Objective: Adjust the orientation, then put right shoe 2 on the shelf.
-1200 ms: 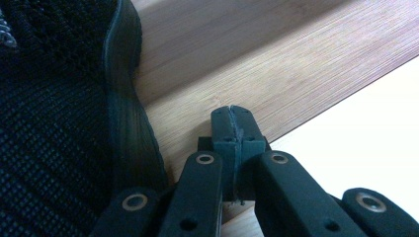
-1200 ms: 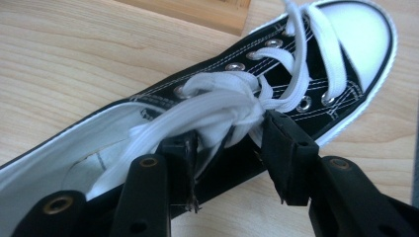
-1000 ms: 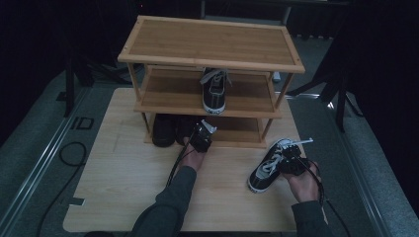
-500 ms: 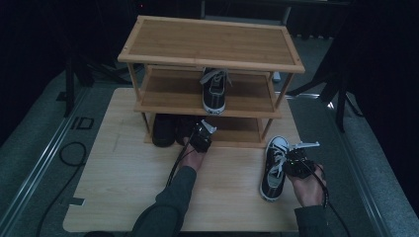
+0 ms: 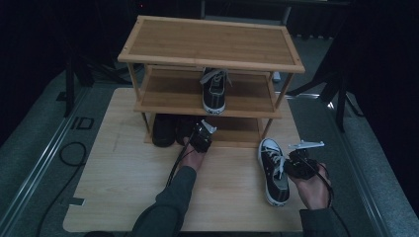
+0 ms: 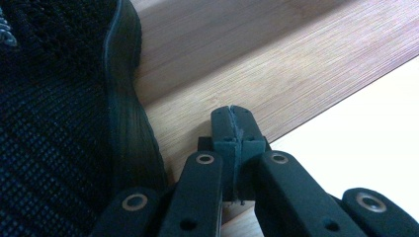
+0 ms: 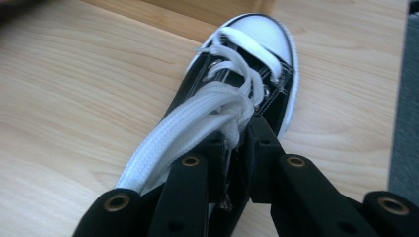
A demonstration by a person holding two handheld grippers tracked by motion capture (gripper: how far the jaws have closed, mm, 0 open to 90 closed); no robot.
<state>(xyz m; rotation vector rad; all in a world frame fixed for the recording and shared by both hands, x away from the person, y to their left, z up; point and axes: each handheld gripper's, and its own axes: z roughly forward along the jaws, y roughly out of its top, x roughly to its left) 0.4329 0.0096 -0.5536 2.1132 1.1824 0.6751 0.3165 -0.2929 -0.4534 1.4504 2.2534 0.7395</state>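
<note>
Black-and-white canvas sneaker lies near the light wooden table's 3 o'clock edge, toe toward the three-tier bamboo shoe rack, bare wood open at its 9 o'clock side. Right tool pinches its collar, laces hiding the grip; left tool, pressed together empty, sits beside a dark knit shoe cut off by the frame.

A black sneaker with a white toe cap and white laces lies on the bench near the right front corner of the wooden shoe rack — toe pointing at the rack — and its mate sits on the middle shelf, toe toward the front.
</note>
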